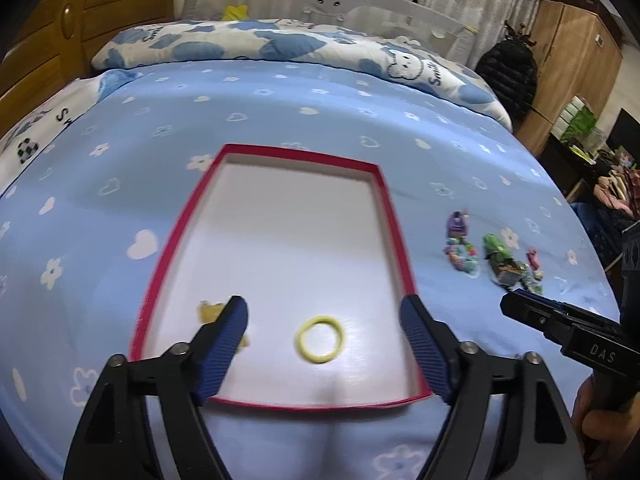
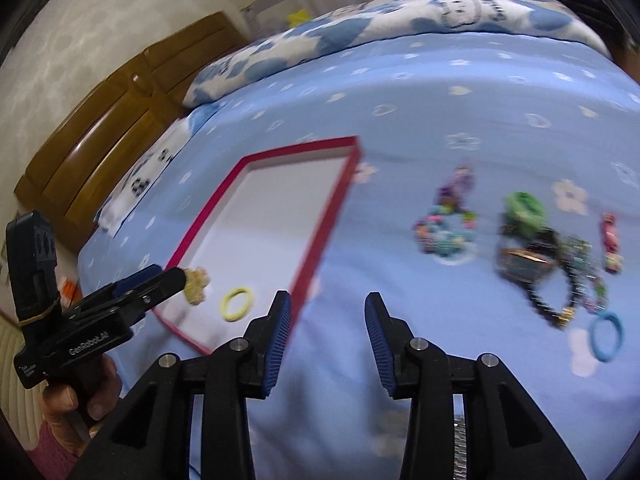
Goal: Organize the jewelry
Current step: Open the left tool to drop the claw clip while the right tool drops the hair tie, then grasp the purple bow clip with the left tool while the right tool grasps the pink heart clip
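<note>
A red-rimmed box (image 1: pixel 394 216) with a white floor lies on the blue bedspread; it also shows in the right wrist view (image 2: pixel 320 216). Inside it lie a yellow hair tie (image 1: pixel 320 339) (image 2: pixel 237 303) and a pale yellow flower clip (image 1: pixel 210 312) (image 2: pixel 196 284). My left gripper (image 1: pixel 324 316) is open and empty above the box's near end. My right gripper (image 2: pixel 326 308) is open and empty over the bedspread right of the box. Right of the box lie a purple clip with a beaded bracelet (image 2: pixel 446 220), a green and dark bundle (image 2: pixel 524 232), a pink clip (image 2: pixel 610 242) and a blue hair tie (image 2: pixel 607 336).
A blue and white quilt (image 1: pixel 280 46) is folded at the far side of the bed. A wooden headboard (image 1: pixel 44 40) stands at left, a wardrobe (image 1: pixel 576 64) and cluttered shelves at right. The bed edge drops off at right.
</note>
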`<state>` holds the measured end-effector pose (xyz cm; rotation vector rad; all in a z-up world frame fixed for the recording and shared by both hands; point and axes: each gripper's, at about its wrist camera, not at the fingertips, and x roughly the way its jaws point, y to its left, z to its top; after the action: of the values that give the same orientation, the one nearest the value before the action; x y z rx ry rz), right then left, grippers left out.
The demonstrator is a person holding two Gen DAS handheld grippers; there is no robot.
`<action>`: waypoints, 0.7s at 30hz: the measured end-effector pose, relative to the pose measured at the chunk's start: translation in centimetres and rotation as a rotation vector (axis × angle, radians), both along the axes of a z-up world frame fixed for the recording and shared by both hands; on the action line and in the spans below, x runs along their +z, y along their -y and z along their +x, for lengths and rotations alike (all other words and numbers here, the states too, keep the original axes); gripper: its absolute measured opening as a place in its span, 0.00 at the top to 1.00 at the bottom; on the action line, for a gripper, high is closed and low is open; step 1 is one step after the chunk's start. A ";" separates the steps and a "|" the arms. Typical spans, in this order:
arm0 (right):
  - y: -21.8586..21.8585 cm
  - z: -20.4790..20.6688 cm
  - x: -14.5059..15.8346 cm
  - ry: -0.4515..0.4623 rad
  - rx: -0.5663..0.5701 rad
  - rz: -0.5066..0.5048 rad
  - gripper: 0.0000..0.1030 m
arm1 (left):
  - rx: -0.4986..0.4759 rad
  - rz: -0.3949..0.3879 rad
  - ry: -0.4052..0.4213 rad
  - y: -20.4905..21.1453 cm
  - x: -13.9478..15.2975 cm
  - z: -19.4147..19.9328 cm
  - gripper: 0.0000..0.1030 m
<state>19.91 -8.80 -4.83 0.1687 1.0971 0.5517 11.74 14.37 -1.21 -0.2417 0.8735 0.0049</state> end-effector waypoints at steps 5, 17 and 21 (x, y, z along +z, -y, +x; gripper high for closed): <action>3.9 0.1 0.5 0.016 -0.082 -0.010 0.57 | -0.061 -0.014 -0.001 2.2 0.8 1.3 0.20; 11.5 2.2 0.5 0.026 -0.226 -0.037 0.57 | -0.152 -0.008 -0.037 6.3 0.8 6.8 0.20; 12.9 3.3 0.2 0.029 -0.259 -0.066 0.57 | -0.164 0.005 -0.045 7.5 0.5 8.4 0.20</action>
<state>23.17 -21.73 -4.64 0.2403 1.0443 0.2854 20.18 6.86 -0.70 -0.1653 0.9362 -0.1406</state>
